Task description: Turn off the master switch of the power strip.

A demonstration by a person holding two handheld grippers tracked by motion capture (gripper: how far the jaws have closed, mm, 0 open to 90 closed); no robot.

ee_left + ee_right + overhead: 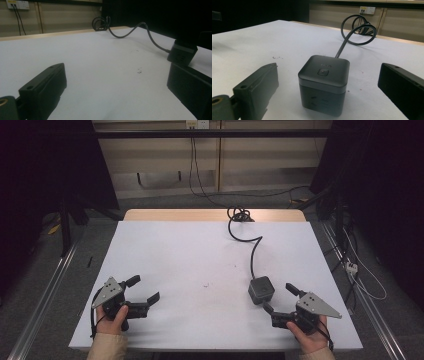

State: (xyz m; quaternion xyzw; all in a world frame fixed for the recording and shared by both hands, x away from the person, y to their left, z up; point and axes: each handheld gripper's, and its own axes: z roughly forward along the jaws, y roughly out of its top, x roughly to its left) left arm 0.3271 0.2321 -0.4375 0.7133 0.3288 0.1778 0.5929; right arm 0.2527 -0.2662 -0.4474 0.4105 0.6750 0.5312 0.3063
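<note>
A dark grey cube-shaped power socket (261, 290) with a button on top stands on the white table (190, 255) at the front right. Its black cable (252, 252) runs back to a coil (240, 214) at the far edge. My right gripper (278, 296) is open, and the cube (324, 82) sits just ahead of the gap between its jaws, untouched. At the front left my left gripper (146, 288) is open with nothing between its fingers. It faces across the table, with the cube (182, 53) farther off to its right.
A small dark mark (206, 285) lies on the table's middle. A wooden strip (175, 214) edges the table's back. Behind it are a wall socket (196, 124) and hanging leads. More cables and a white power strip (351, 266) lie on the floor at the right.
</note>
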